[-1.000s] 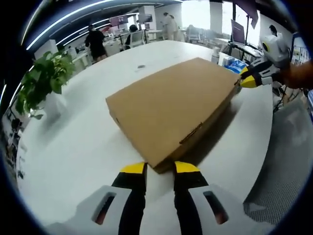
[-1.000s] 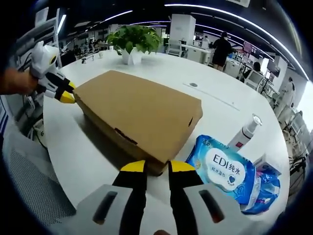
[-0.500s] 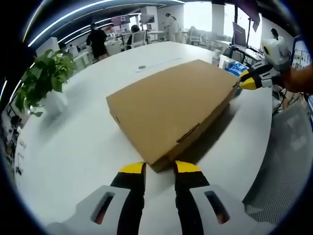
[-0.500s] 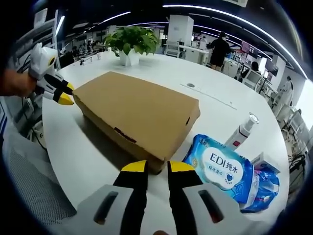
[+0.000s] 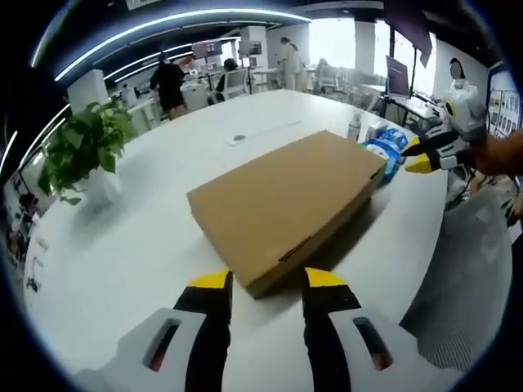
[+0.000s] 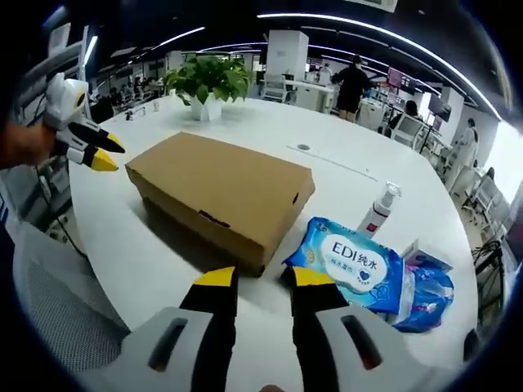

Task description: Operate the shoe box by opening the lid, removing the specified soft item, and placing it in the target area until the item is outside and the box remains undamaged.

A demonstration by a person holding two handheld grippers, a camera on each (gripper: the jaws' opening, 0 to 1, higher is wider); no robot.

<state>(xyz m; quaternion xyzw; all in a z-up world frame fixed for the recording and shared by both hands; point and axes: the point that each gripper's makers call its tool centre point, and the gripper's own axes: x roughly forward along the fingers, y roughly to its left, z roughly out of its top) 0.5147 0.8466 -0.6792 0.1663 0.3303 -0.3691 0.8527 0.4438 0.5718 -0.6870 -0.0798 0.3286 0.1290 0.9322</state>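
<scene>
Closed shoe box (image 5: 286, 206) sits mid-frame on white table (image 5: 122, 261), lid down; left gripper (image 5: 267, 281) at bottom centre, jaws apart, off the box corner; right gripper (image 6: 265, 278) bottom centre, jaws apart, empty; wipes pack (image 6: 355, 265) right of box.

Bright ceiling strip lights, window glare, soft shadows, fisheye-bent edges, mostly sharp.

the shoe box (image 6: 221, 194) lies shut on the desk (image 6: 343, 155), with the wipes pack (image 6: 353, 264) just beside it on the right in the right gripper view and a bottle (image 6: 377, 211) behind that pack. a potted plant (image 6: 206, 82) stands far behind the box, and the left claw (image 6: 96, 151) sits off its far left corner, apart from it.
</scene>
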